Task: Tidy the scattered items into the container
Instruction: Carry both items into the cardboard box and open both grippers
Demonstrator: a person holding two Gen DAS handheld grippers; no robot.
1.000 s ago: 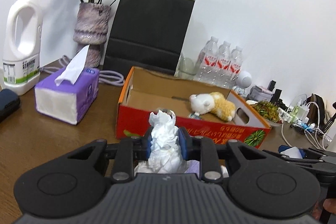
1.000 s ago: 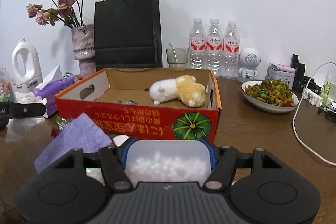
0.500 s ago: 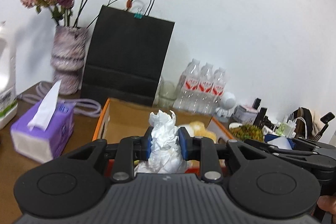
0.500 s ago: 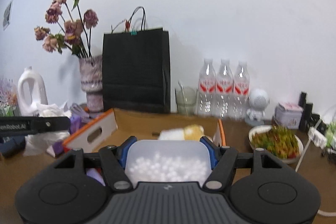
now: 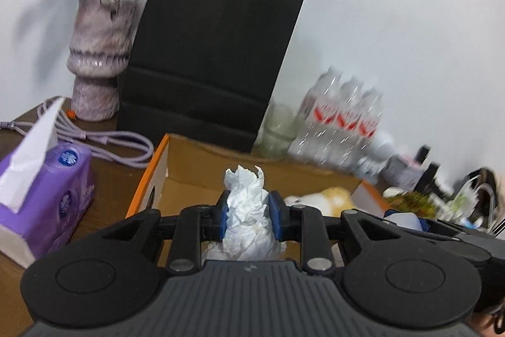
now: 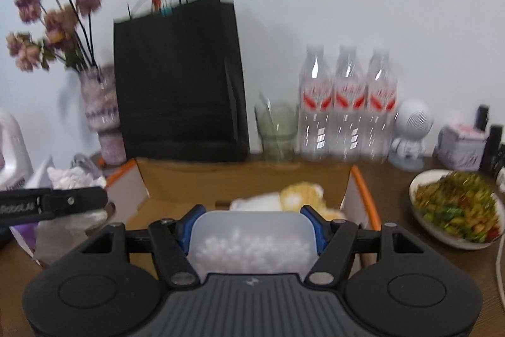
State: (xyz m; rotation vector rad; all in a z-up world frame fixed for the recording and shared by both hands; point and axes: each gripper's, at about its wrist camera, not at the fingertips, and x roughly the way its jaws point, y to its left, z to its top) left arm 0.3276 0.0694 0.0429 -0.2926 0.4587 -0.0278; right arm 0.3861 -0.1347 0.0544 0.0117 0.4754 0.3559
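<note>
Both grippers are carrying loads w/ the cardboard box (image 6: 243,179) just ahead of them; frames are blurring.

L gripper (image 5: 247,212): jaws are pinching a crumpled tissue wad (image 5: 246,204), which is sticking up above the pads and bulging below them. R gripper (image 6: 251,228): jaws are standing wide, clamping a translucent tub of white balls (image 6: 252,237) by its two sides.

Task items: wad is hanging in front of the box's near-left part, tub in front of its near-centre; whether either is past the near wall cannot be told. A plush toy (image 6: 293,199) is already lying inside, right half.

Risks, as judged:
- Wad is soft, likely snagging on a pad at release and not dropping clean.
- Tub is smooth-sided; grip may be slipping, and a tilt could be spilling the balls (lid not discernible).
- Tub landing on the plush toy, ending tilted.
- Grippers are working close side by side; a clash is possible.
- Food dish (image 6: 454,210) is sitting just right of the box, exposed to a stray swing.

Count: grippers 2; wad 1; tub 1; plush toy 1; box 1; water bottles (image 6: 347,103) 3; black bag (image 6: 180,78) 1; vase (image 5: 98,59) 1; tissue pack (image 5: 47,198) 1; dish 1.
</note>
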